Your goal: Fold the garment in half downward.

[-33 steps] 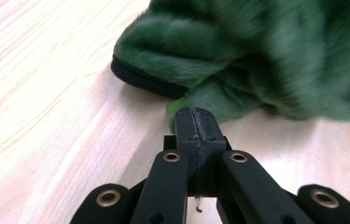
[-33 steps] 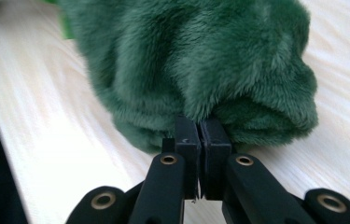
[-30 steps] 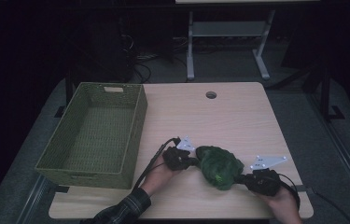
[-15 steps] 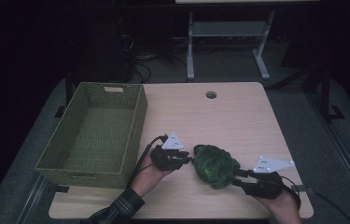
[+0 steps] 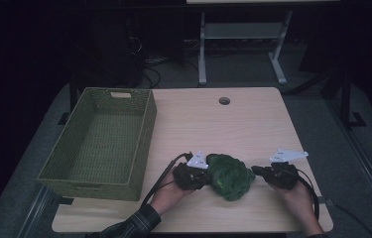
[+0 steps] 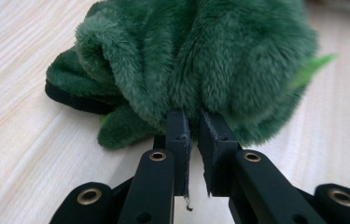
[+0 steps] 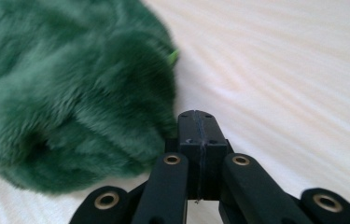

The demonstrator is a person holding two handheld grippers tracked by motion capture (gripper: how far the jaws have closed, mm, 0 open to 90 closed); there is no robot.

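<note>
Green plush cloth (image 5: 230,174) lies bunched on the surface (image 5: 208,124), near front edge, btwn both tongs. Left tongs (image 6: 192,122) have just been closing; narrow gap left, tips pushed into the fur, grip uncertain. Right tongs (image 7: 198,126) fully closed, empty, just beside cloth. Wicker basket (image 5: 99,144) stands at left.

My left tool (image 5: 193,174) is matte black, with a pale grey three-cornered plate on top and a black cable looping back past the wrist. My left sleeve (image 5: 139,225) is dark plaid. My right tool (image 5: 272,173) is the same black build, with its own grey plate and a black cable along the forearm. Up close, each tool's flat black links carry brass-ringed pivot holes, and the square pads show seams and a frayed thread.
</note>
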